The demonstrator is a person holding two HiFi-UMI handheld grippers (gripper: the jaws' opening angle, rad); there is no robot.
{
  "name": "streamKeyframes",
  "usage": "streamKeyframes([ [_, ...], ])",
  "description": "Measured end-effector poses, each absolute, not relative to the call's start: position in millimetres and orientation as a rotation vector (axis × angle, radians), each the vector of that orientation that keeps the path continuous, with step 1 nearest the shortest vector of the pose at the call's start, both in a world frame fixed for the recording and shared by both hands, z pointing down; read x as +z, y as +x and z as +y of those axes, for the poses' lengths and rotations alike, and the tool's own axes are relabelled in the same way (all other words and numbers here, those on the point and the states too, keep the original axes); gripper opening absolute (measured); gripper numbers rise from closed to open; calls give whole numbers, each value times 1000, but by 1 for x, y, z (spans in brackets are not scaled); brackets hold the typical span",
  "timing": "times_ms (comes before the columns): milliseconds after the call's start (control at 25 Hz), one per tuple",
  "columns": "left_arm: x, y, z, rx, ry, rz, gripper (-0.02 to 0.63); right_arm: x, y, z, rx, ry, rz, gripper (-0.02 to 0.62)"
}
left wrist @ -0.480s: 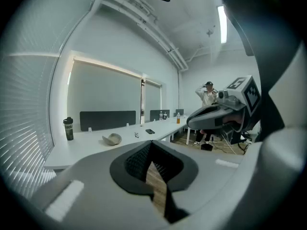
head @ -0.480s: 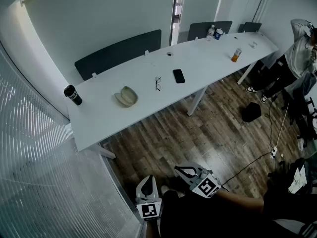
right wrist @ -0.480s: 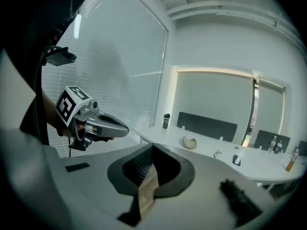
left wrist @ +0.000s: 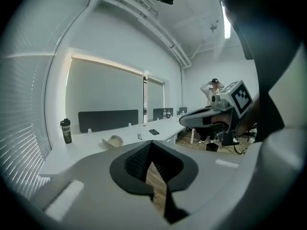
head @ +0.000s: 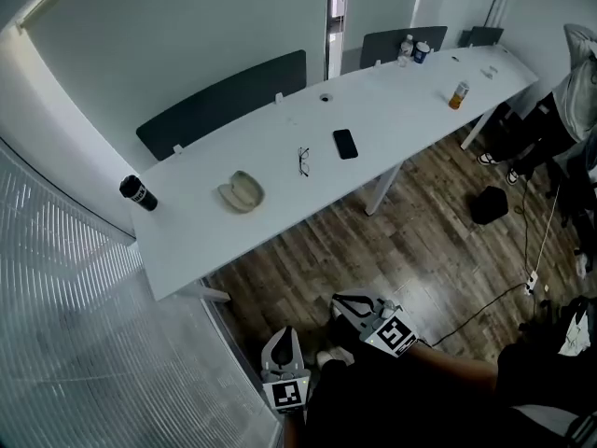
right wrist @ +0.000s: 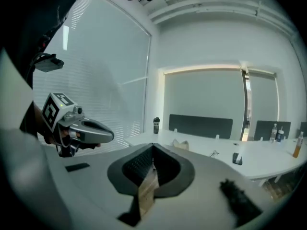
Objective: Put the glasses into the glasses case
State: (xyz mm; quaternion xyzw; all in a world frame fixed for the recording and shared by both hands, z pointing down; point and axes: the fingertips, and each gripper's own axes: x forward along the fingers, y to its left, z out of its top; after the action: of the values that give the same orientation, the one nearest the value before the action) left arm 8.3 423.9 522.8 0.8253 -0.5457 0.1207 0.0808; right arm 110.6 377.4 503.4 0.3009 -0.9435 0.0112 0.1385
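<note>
Glasses (head: 303, 161) are not yet within reach, so the scene is taken from the bottom of the head view upward. At the bottom edge, left of centre, the left gripper (head: 284, 340) is held over the wooden floor (head: 420, 241). In its own view its fingers are seen closed tip to tip, with nothing between them. Just to its right the right gripper (head: 340, 304) is carried in the same way, its fingers likewise pressed together and empty.

Both are well apart from the long white surface (head: 187, 241), which runs diagonally from the middle left to the upper right. Left of centre on it the glasses case (head: 242, 191) lies open. It is a pale, rounded clamshell, judged to be rigid and smooth-shelled. The glasses are laid near it to the right, not touching it. A thin dark frame can be made out, but whether it is folded cannot be told. A flat black phone (head: 345, 144) lies just beyond them.

The glasses are judged to be light, stiff and fragile, with slick lenses that should be spared. A gentle hold at the bridge or beside a hinge is advised. The case may be expected to slide on the smooth top, so it could be steadied with the other gripper.
</note>
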Motion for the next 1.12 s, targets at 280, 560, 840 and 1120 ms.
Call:
streamKeyframes([
  [280, 515, 26, 349, 388, 2461, -1662, 8, 497, 132, 296, 41, 934, -2759, 8],
  [560, 520, 48, 293, 392, 2487, -1643, 8, 499, 156, 242, 68, 936, -2788, 8],
  [840, 524, 45, 270, 345, 2432, -1681, 8, 513, 174, 206, 144, 938, -2770, 8],
  [1120, 528, 29, 250, 338, 2370, -1701, 8, 527, 165, 187, 208, 897, -2752, 8],
])
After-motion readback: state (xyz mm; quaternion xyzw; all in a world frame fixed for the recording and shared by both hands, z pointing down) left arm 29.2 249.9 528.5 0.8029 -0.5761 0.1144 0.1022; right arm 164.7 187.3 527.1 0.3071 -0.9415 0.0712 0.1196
